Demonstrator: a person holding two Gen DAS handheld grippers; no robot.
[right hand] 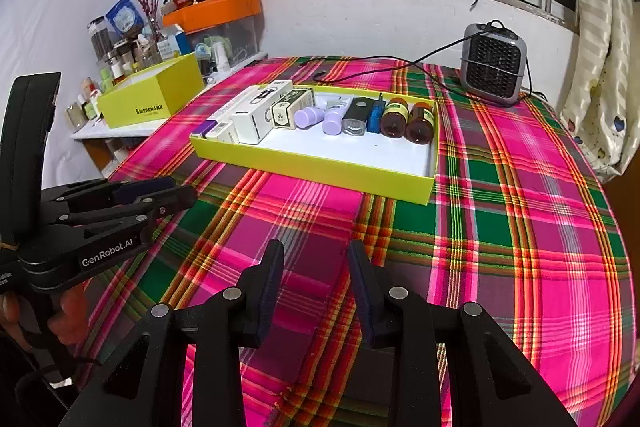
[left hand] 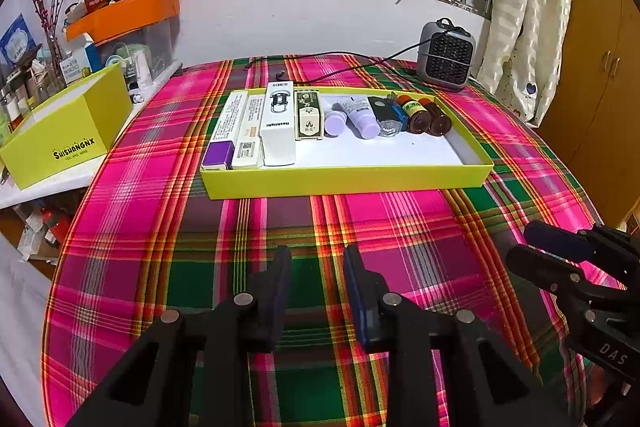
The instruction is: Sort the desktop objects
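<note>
A shallow yellow-green tray (left hand: 344,181) (right hand: 320,171) sits on the plaid tablecloth. In it, in a row along the far side, lie several boxes (left hand: 276,129) (right hand: 256,119), two purple tubes (left hand: 360,117) (right hand: 332,121), a black flashlight (left hand: 384,115) (right hand: 356,117), a blue item (right hand: 375,117) and two brown bottles (left hand: 428,117) (right hand: 408,123). My left gripper (left hand: 318,259) is open and empty above the cloth, in front of the tray. My right gripper (right hand: 316,255) is open and empty too. Each shows in the other's view, the right (left hand: 524,245), the left (right hand: 180,191).
A second yellow-green box (left hand: 68,135) (right hand: 152,99) stands on a white side shelf at the left, beside clutter and an orange-lidded bin (left hand: 128,11). A grey heater (left hand: 446,55) (right hand: 494,63) with a black cord stands at the table's far right. A curtain (left hand: 524,19) hangs behind.
</note>
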